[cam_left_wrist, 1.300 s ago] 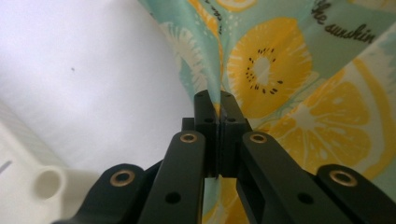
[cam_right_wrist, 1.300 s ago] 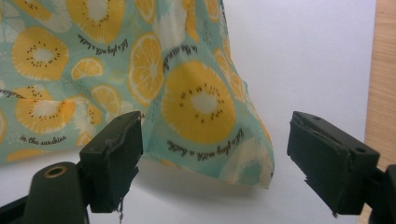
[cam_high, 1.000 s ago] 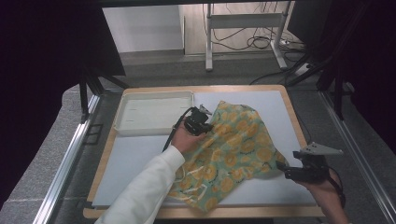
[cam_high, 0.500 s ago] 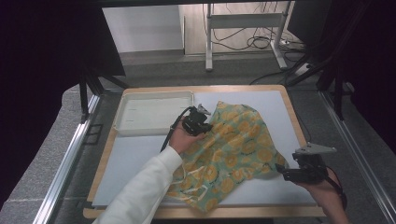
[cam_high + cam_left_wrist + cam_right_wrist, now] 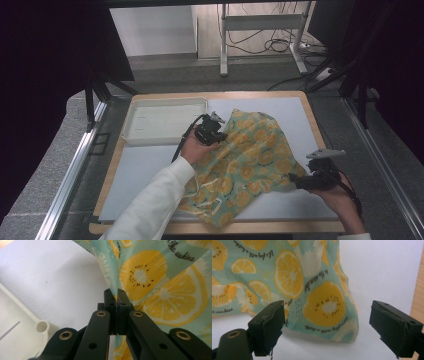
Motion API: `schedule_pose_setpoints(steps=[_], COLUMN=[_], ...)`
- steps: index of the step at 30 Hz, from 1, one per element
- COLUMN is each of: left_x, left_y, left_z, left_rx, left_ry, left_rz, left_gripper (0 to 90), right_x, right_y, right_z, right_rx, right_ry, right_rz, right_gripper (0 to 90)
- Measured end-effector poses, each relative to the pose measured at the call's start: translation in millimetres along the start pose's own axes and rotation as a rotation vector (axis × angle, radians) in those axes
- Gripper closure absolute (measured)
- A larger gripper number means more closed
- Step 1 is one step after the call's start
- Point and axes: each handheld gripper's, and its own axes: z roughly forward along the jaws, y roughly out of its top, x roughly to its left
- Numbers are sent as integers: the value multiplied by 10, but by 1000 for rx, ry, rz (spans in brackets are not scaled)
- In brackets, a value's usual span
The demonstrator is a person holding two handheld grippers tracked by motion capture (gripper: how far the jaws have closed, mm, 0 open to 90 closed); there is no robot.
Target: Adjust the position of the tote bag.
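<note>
Lemon-print cloth [image 5: 250, 160] on worktop [image 5: 300, 115]. L gripper [image 5: 117, 295]: jaws clamped on cloth edge. R gripper [image 5: 327, 327]: jaws just opened, wide apart, cloth corner between, untouched.

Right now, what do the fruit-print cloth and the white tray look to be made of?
The fruit-print cloth looks like thin woven fabric with a matte finish: it folds and drapes softly. The white tray looks like moulded plastic, smooth and slightly glossy, with rounded corners and a raised rim, though that is hard to confirm.

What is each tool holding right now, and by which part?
The left tool is shut on a raised fold at the edge of the cloth. The right tool is open around a cloth corner, gripping nothing.
</note>
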Motion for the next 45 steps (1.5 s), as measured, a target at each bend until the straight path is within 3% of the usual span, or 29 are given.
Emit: schedule_pose_setpoints(steps=[12, 22, 34, 45], left_x=[20, 16, -13, 4], left_y=[-11, -10, -2, -2], left_z=[13, -2, -48, -109], left_rx=[7, 7, 6, -12], left_ry=[-1, -2, -3, -14], left_rz=[-3, -4, 6, 5], left_gripper=[897, 897, 897, 897], right_x=[17, 9, -41, -85], right_y=[146, 161, 139, 156], right_z=[320, 483, 466, 421], right_rx=[82, 159, 143, 110], right_ry=[14, -7, -1, -13], right_rz=[-44, -74, -81, -75], right_gripper=[151, 425, 843, 883])
